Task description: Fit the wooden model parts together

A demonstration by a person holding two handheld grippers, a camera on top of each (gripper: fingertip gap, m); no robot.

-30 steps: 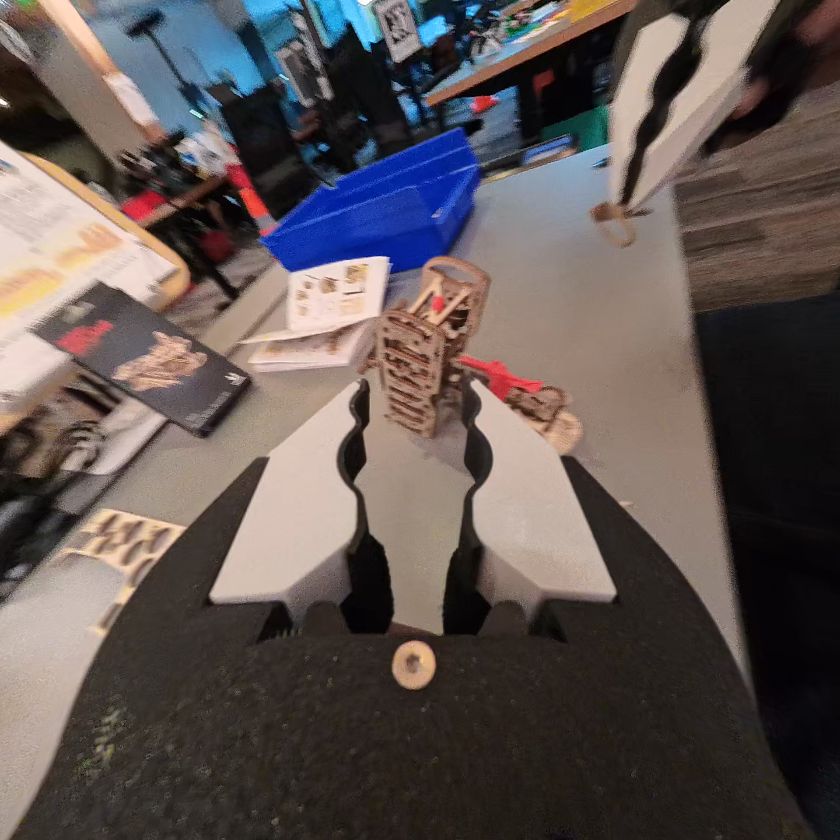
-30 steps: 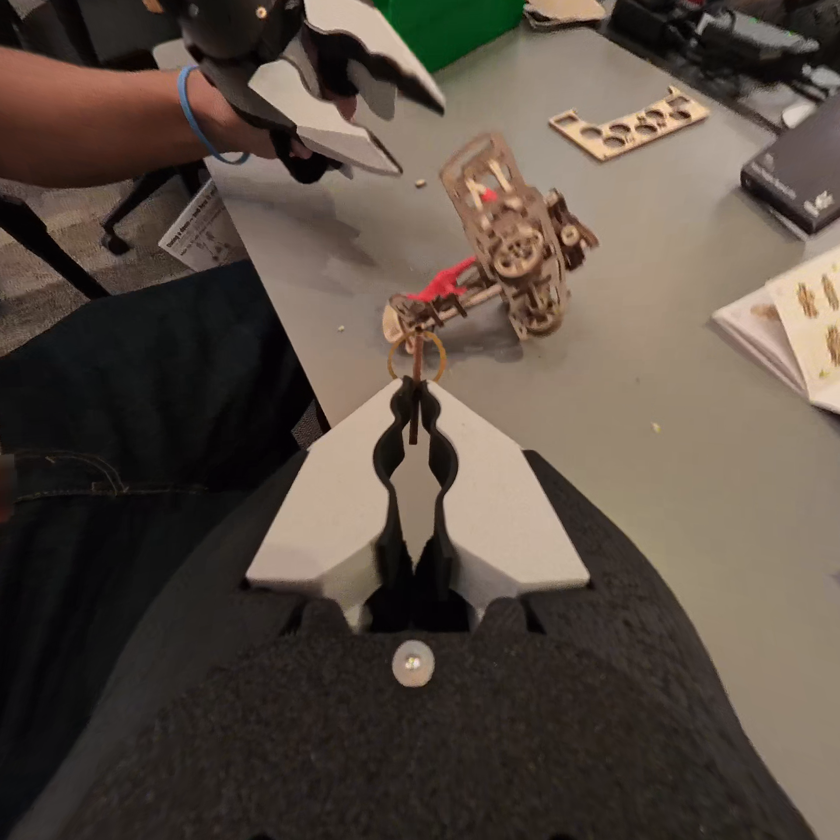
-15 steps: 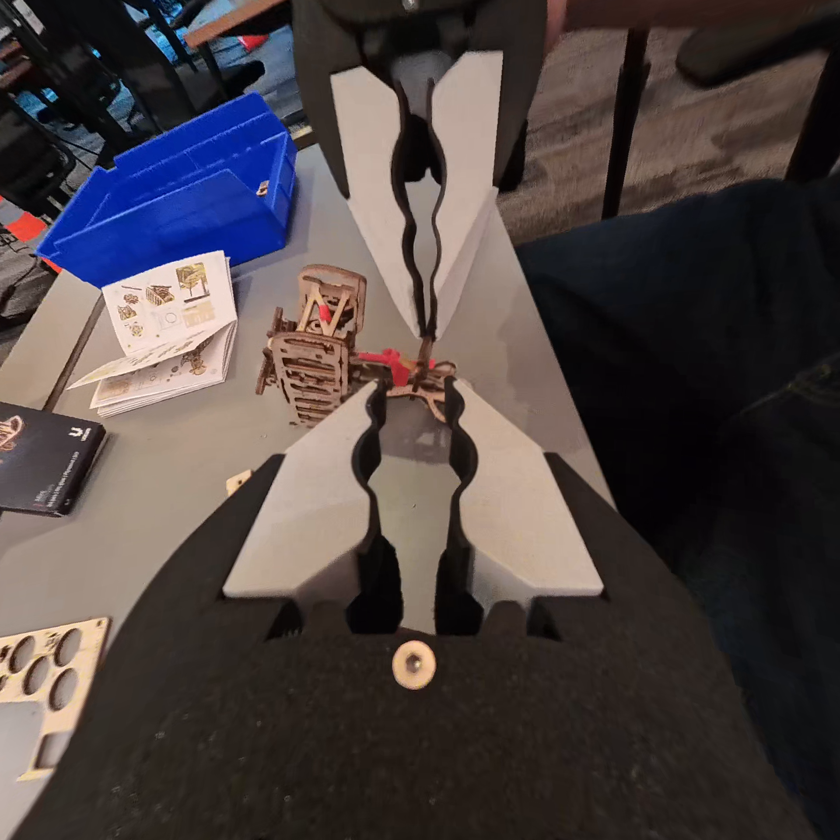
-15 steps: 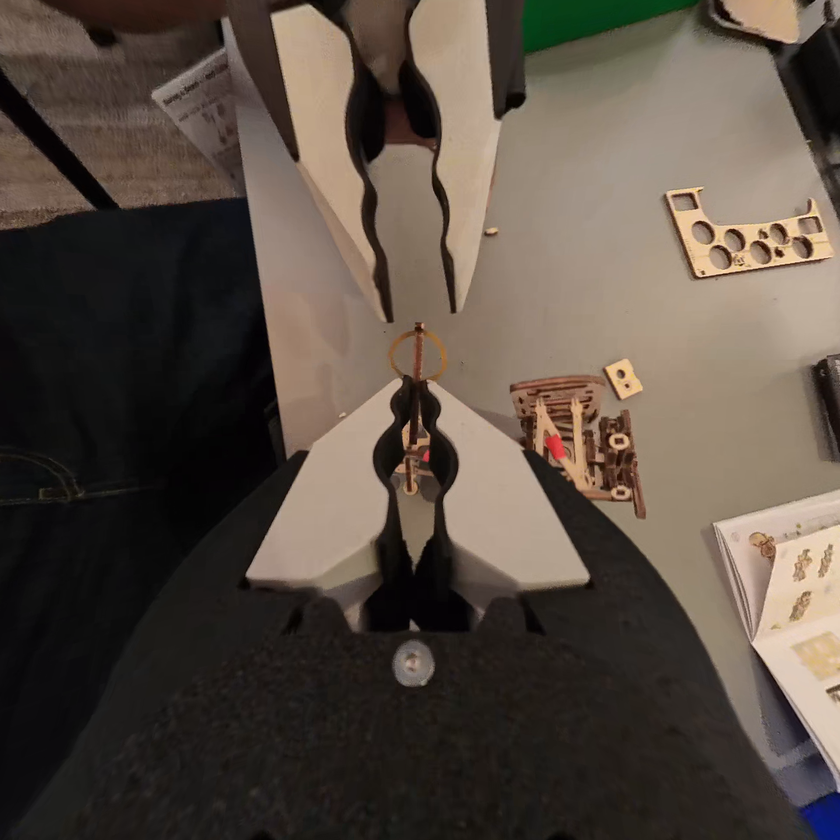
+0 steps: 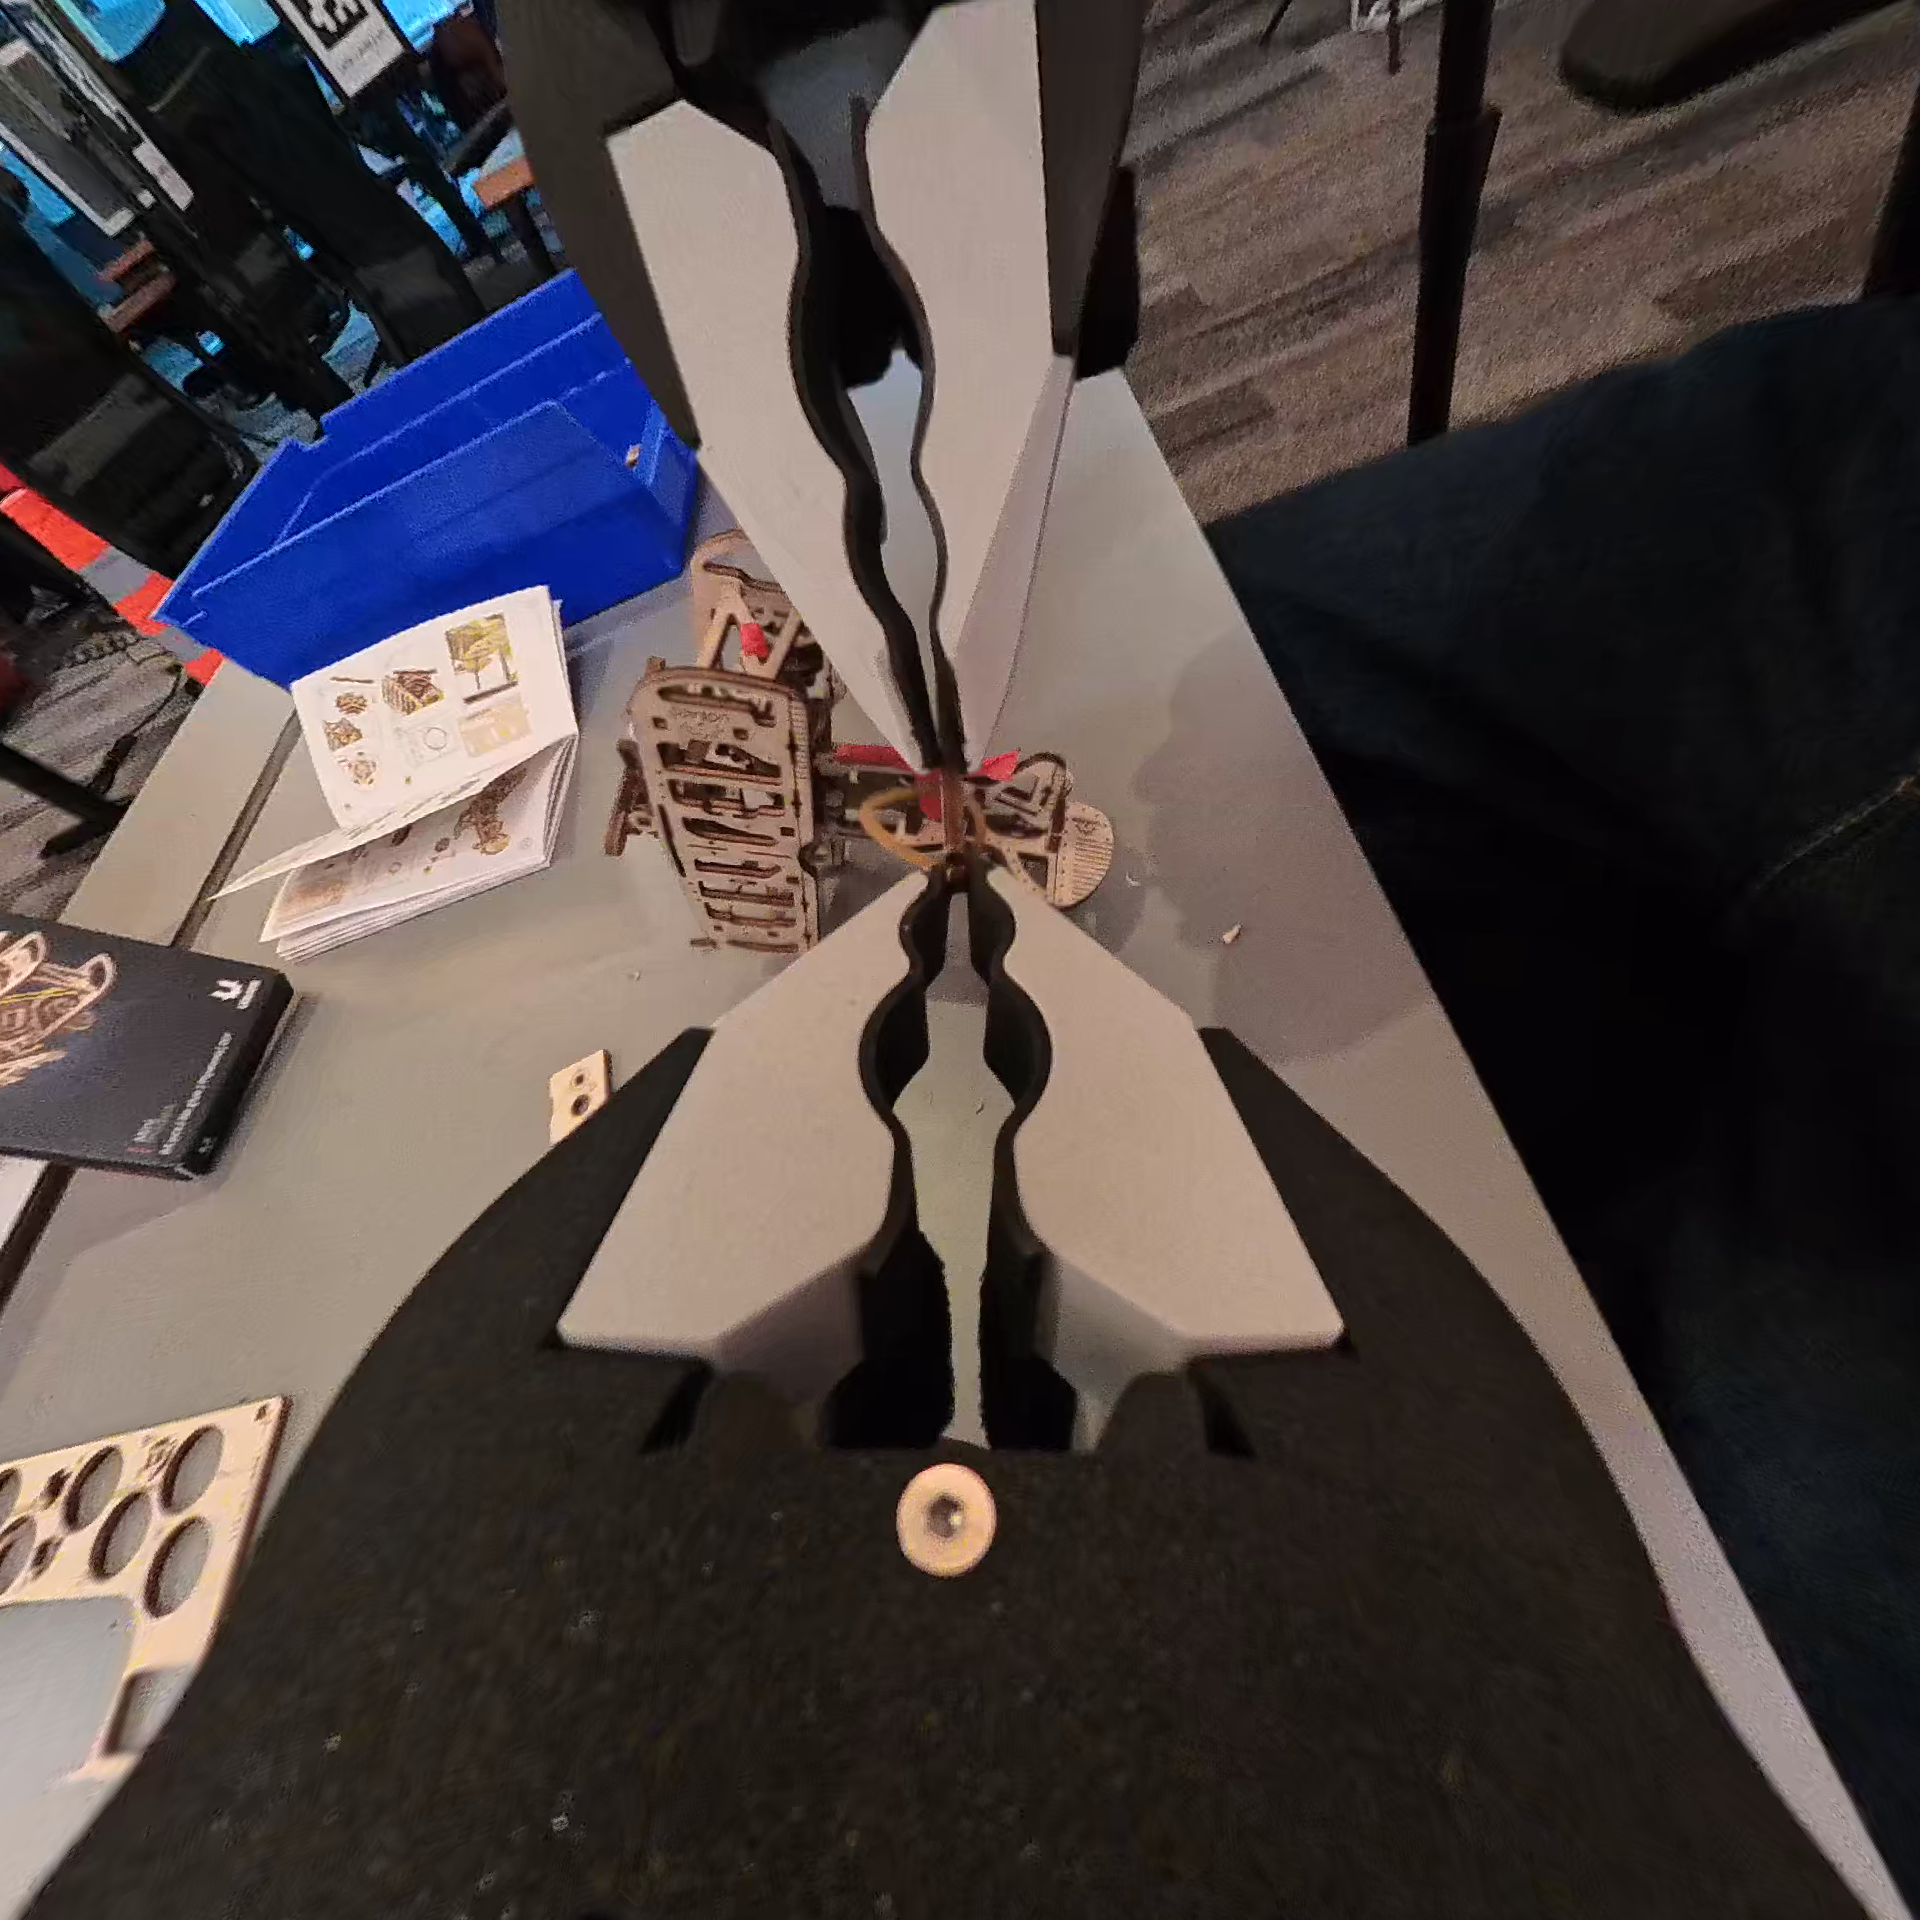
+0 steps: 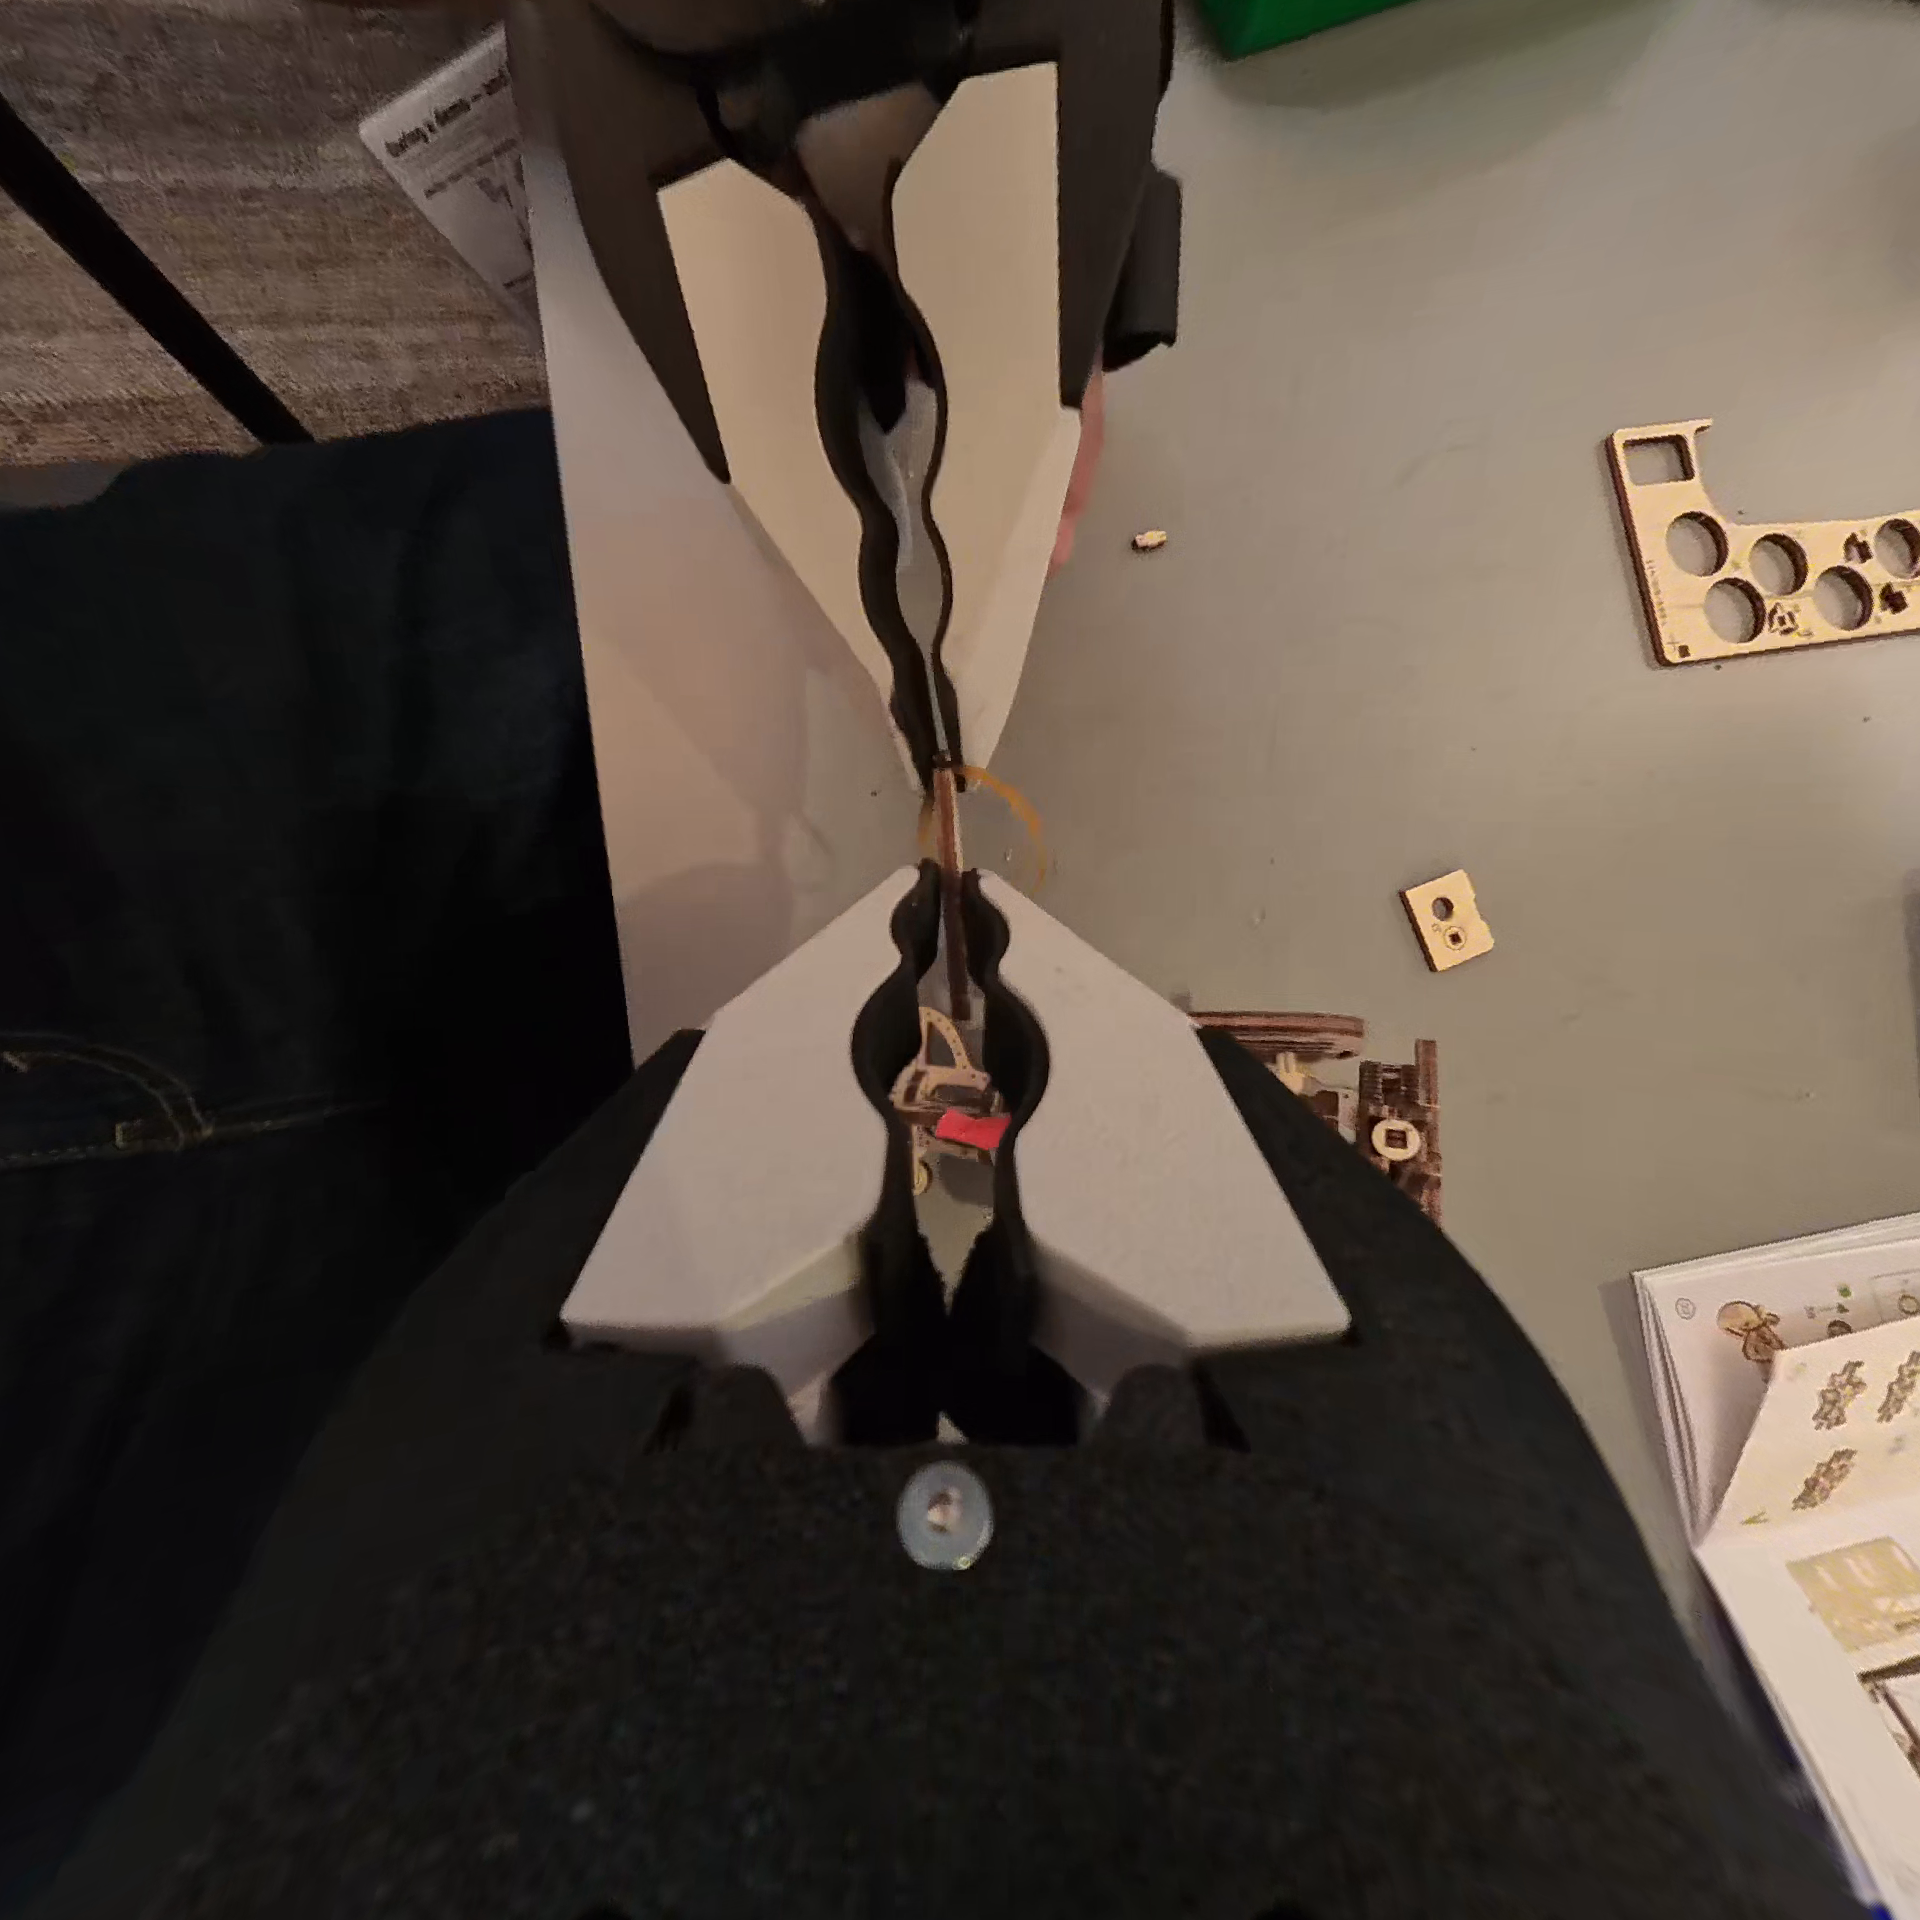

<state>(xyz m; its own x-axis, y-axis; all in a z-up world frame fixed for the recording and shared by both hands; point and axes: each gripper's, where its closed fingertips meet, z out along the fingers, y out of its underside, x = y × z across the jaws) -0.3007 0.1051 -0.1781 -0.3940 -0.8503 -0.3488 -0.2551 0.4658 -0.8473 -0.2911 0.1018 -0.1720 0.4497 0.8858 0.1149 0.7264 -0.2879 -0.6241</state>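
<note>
A thin wooden stick with a tan rubber band looped on it is held above the grey table. My right gripper is shut on one end. My left gripper faces it tip to tip and is shut on the other end of the stick; the band hangs beside it. The right gripper comes in from the top of the left wrist view, and the left gripper from the top of the right wrist view. The half-built wooden model with red parts stands on the table below.
A blue bin, an open instruction booklet, a black box, a punched-out wooden sheet and a small square wooden piece lie around. The table edge and a person's lap in dark jeans are close by. Less than 4 cm separates the two grippers' tips. The small square wooden piece is about 20 cm from both grippers' fingertips. My left wrist view looks at it from another angle.
The left gripper has narrowed its jaws and closed on the free end of the stick. The two grippers have come together tip to tip above the model.
</note>
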